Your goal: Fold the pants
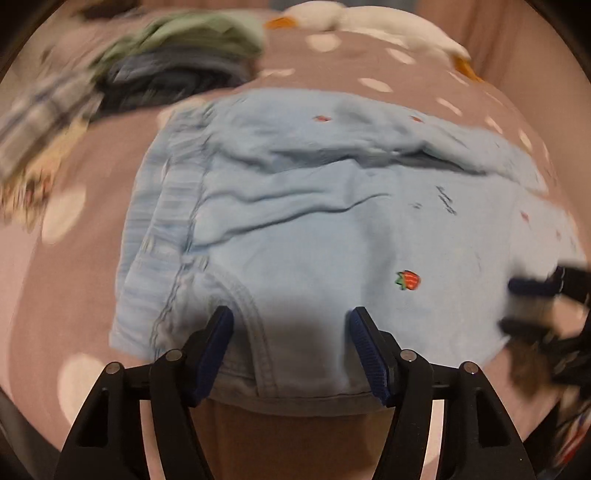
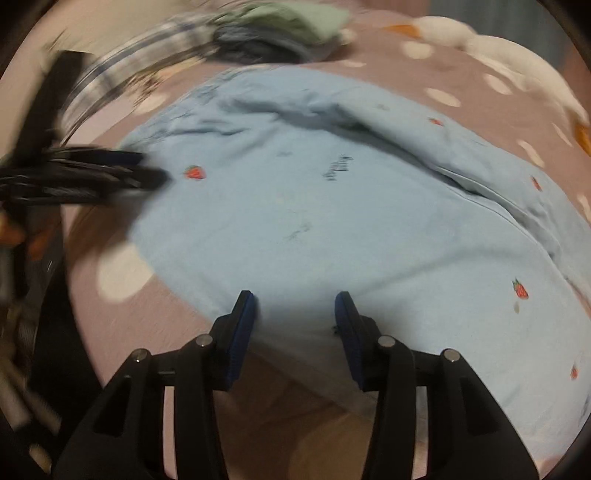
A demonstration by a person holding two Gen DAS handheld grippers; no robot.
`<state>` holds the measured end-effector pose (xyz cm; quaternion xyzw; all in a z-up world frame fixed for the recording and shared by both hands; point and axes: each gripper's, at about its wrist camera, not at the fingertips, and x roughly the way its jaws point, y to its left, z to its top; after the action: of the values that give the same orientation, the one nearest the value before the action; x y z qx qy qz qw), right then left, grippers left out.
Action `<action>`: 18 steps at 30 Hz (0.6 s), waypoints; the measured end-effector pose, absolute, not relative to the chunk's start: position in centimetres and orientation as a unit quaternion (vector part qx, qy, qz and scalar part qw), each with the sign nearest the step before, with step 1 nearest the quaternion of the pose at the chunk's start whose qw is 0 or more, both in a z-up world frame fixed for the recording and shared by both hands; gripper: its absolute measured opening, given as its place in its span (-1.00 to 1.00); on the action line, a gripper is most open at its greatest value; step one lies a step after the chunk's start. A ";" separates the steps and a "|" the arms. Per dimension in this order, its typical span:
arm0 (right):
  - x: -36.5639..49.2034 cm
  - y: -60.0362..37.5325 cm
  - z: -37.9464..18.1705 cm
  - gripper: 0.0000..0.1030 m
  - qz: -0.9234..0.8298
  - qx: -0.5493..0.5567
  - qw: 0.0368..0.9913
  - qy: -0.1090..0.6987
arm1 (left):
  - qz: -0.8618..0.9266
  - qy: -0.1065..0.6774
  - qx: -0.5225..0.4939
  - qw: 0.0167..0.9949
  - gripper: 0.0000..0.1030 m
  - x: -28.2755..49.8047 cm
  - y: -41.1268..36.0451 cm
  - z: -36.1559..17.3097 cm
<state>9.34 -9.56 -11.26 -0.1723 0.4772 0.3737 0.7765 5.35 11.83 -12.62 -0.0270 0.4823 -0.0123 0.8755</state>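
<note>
Light blue pants (image 1: pixel 314 236) with small strawberry prints lie spread on a pink polka-dot bedspread (image 1: pixel 66 258), waistband to the left in the left wrist view. My left gripper (image 1: pixel 291 325) is open, its jaws wide apart over the near edge of the pants by the pocket seam. My right gripper (image 2: pixel 295 306) is open over the near edge of the pants (image 2: pixel 351 206) further along the leg. Each gripper shows blurred in the other's view: the right one (image 1: pixel 546 306) at the right edge, the left one (image 2: pixel 92 173) at the left.
A pile of folded clothes (image 1: pixel 177 62), green, blue and plaid, lies at the back left. A white plush duck (image 1: pixel 369 22) lies along the back of the bed. The bed's near edge drops off below the grippers.
</note>
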 end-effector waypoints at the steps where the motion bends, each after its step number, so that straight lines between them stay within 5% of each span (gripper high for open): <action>1: 10.2 -9.8 -10.6 -0.15 0.387 -0.161 0.771 0.479 | -0.031 0.486 -0.024 0.873 0.25 6.0 11.9 -12.1; 10: 24.9 -7.7 -7.3 0.22 0.349 -0.128 0.834 0.407 | 0.005 0.427 -0.082 0.900 0.26 17.0 19.1 -7.4; 18: 35.0 -4.4 -10.0 0.25 0.349 -0.208 0.804 0.434 | -0.048 0.475 -0.132 0.869 0.27 22.4 26.4 -10.9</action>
<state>35.04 -4.38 -9.97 -0.2085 0.4340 0.3494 0.8038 22.45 26.40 -10.94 -0.1322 0.4746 -0.0479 0.8689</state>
